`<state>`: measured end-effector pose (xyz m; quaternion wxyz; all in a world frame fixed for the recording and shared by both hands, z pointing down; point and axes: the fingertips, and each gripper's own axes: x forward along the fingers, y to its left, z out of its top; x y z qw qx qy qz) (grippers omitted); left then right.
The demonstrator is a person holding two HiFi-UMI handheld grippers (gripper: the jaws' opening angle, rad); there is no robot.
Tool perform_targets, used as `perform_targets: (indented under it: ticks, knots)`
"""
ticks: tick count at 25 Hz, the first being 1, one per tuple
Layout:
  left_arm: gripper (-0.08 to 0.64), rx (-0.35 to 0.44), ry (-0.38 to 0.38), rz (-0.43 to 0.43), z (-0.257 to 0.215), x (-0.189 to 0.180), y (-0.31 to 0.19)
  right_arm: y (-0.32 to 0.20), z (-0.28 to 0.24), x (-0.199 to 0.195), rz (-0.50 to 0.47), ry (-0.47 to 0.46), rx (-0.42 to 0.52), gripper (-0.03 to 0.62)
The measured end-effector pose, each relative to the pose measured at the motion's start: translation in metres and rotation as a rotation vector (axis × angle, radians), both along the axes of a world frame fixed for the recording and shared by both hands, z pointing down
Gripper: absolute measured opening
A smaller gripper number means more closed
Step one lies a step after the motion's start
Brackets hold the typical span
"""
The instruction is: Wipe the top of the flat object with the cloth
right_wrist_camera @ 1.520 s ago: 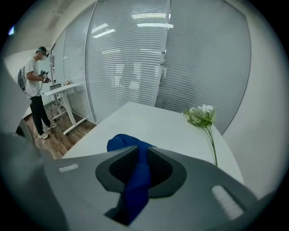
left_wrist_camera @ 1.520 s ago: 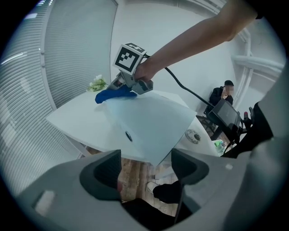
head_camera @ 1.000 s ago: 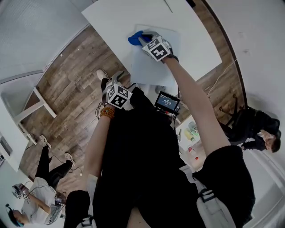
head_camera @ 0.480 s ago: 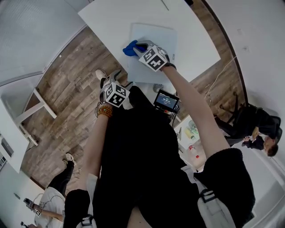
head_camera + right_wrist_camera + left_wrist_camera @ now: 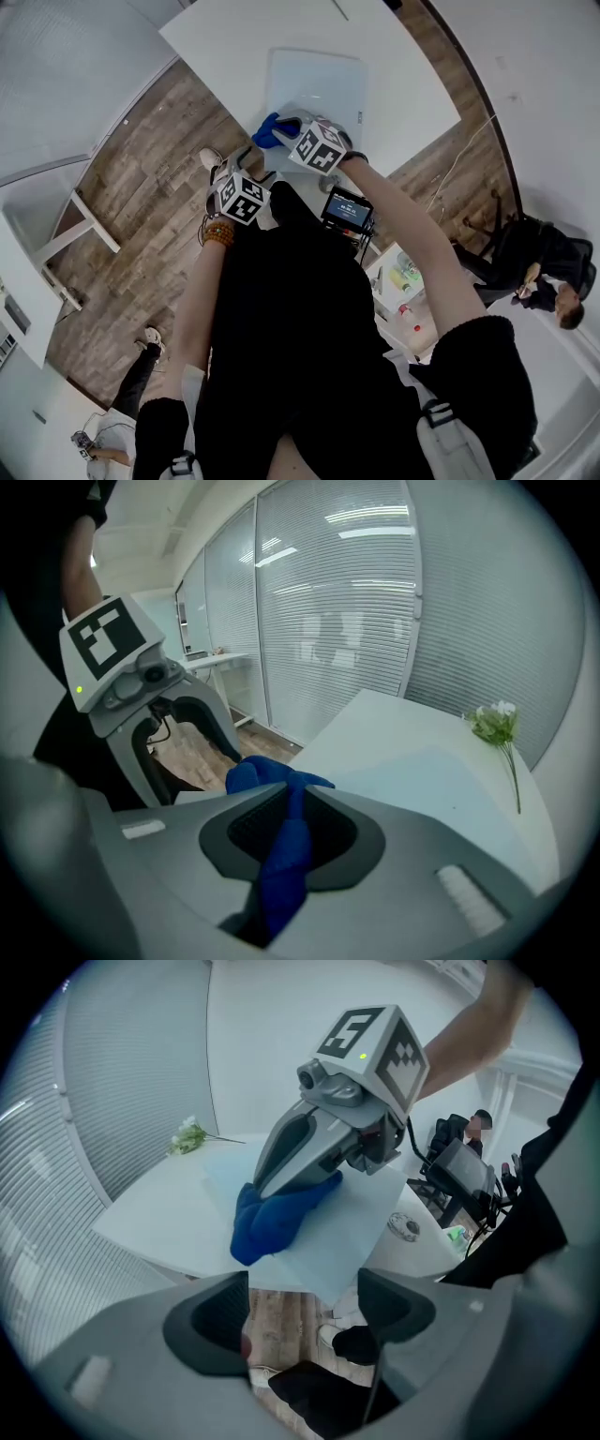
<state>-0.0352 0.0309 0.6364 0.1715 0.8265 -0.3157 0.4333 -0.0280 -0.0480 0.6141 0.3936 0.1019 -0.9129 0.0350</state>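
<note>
A pale flat board (image 5: 319, 89) lies on the white table (image 5: 225, 47). My right gripper (image 5: 281, 127) is shut on a blue cloth (image 5: 266, 130) and presses it on the board's near left corner. In the right gripper view the blue cloth (image 5: 281, 846) is pinched between the jaws. The left gripper view shows the blue cloth (image 5: 277, 1218) bunched under the right gripper (image 5: 281, 1171) on the flat board (image 5: 347, 1222). My left gripper (image 5: 228, 176) hangs off the table's near edge, over the floor, jaws open and empty (image 5: 305, 1312).
A sprig of white flowers (image 5: 497, 726) lies on the table beyond the board. A small screen (image 5: 347, 211) and a cart with bottles (image 5: 403, 277) stand below the table's near edge. A person (image 5: 544, 272) sits at the right.
My right gripper has dragged the blue cloth toward me and left, from the board's far left part down to its near left corner. The left gripper has barely moved.
</note>
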Motion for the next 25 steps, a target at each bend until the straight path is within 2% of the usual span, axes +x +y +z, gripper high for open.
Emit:
perform_targets:
  ticks: [9,17,19,21,23,25]
  knots:
    - [0.374,0.002,-0.003,-0.025,-0.001,-0.004,0.001,0.05,0.001,-0.006,-0.091,0.008,-0.053,0.075]
    - [0.368,-0.01,-0.017,-0.013,0.003,-0.001,0.002,0.07,0.001,-0.008,-0.129,-0.004,-0.105,0.075]
    - [0.364,-0.022,0.013,0.015,-0.007,-0.001,0.005,0.07,-0.009,-0.007,-0.135,-0.042,-0.129,0.072]
    - [0.359,-0.005,0.07,0.047,-0.027,-0.001,0.005,0.06,-0.029,-0.003,-0.088,-0.109,-0.127,0.064]
    - [0.35,0.054,0.147,0.054,-0.054,0.0,-0.004,0.04,-0.06,0.007,-0.002,-0.187,-0.08,0.058]
    - [0.336,0.145,0.233,0.012,-0.089,0.0,-0.018,0.018,-0.093,0.022,0.093,-0.261,-0.011,0.052]
